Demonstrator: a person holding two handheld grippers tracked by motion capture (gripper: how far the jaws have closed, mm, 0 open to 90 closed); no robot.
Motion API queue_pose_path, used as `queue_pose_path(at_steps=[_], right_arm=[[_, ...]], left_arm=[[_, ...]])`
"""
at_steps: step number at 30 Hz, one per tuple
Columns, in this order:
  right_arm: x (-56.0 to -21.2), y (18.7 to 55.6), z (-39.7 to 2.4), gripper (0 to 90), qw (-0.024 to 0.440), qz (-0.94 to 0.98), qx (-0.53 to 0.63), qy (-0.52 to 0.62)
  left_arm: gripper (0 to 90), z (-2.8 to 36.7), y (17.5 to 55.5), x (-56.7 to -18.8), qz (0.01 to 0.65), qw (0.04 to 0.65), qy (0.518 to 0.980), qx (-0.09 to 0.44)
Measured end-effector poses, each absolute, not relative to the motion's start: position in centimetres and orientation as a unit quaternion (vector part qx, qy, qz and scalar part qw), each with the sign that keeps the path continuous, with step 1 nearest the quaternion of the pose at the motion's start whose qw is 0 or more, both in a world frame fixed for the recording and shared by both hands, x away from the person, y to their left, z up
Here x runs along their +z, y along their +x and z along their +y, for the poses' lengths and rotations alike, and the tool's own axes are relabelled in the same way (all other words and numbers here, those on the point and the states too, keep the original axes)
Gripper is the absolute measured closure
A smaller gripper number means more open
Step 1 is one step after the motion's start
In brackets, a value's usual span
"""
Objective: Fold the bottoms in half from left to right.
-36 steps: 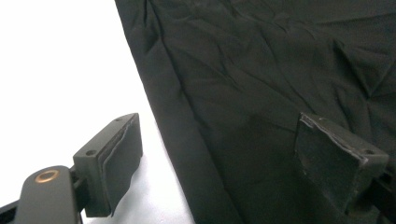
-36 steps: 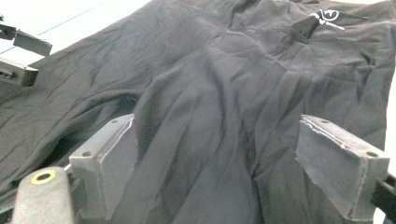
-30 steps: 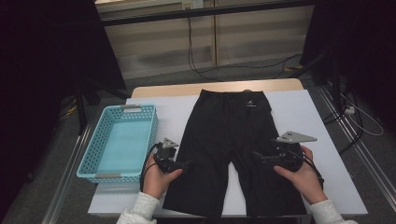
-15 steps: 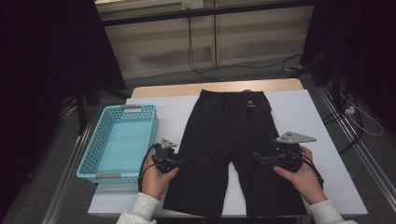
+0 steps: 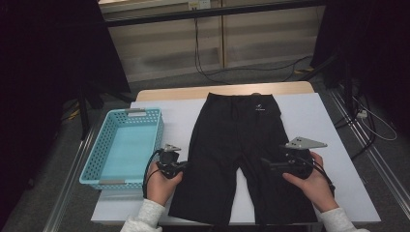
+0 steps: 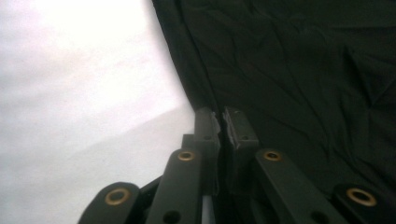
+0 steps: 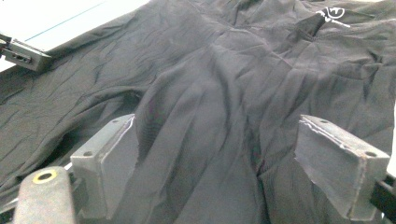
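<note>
Black shorts (image 5: pixel 241 159) lie flat on the white tabletop (image 5: pixel 333 145), waistband at the far side, legs toward the person. A light-blue basket (image 5: pixel 123 145) stands just left of them. The left gripper (image 6: pixel 223 123) sits at the outer edge of the left leg; its fingers (image 6: pixel 205 123) have just been closing and now meet on the fabric edge. The right gripper (image 7: pixel 247 163) rests over the right leg with its fingers (image 7: pixel 109 161) set wide, cloth between them but not pinched.

Recommended procedure, as a judgement: confirm the left pinch takes both layers of the seam. Close the right gripper on the matching outer edge before lifting. Raise both hands evenly so the fold stays square and no layer slips
</note>
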State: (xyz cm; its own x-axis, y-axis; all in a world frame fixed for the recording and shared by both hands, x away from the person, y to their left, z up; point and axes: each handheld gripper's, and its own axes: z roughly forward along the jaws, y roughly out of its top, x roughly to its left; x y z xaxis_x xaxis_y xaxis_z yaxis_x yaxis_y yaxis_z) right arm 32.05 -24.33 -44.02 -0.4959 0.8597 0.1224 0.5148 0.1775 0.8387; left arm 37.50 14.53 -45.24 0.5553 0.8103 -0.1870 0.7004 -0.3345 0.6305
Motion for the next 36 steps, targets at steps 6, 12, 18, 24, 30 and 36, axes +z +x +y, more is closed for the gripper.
queue_pose_path(at_steps=[6, 12, 18, 24, 30, 36], right_arm=[[-44.0, 32.0, -24.6, 13.6, 0.197, 0.740, 0.444, 0.466], [-44.1, 32.0, -24.3, 13.6, 0.196, 0.743, 0.441, 0.464], [-44.1, 32.3, -23.4, 13.7, 0.192, 0.747, 0.439, 0.460], [-43.9, 33.2, -22.2, 14.1, 0.194, 0.750, 0.438, 0.456], [-44.1, 34.6, -21.0, 14.1, 0.193, 0.754, 0.429, 0.459], [-44.0, 36.0, -20.3, 15.5, 0.189, 0.745, 0.433, 0.472]], left_arm=[[89.6, 14.3, 37.5, -45.1, 0.479, 0.347, 0.804, 0.062], [89.7, 13.5, 37.3, -44.2, 0.464, 0.363, 0.806, 0.059], [89.8, 12.2, 36.8, -43.9, 0.450, 0.381, 0.806, 0.051], [89.8, 10.7, 36.5, -43.9, 0.437, 0.397, 0.806, 0.046], [89.8, 10.0, 36.1, -43.8, 0.424, 0.410, 0.806, 0.042], [89.8, 9.8, 36.2, -44.0, 0.419, 0.409, 0.810, 0.035]])
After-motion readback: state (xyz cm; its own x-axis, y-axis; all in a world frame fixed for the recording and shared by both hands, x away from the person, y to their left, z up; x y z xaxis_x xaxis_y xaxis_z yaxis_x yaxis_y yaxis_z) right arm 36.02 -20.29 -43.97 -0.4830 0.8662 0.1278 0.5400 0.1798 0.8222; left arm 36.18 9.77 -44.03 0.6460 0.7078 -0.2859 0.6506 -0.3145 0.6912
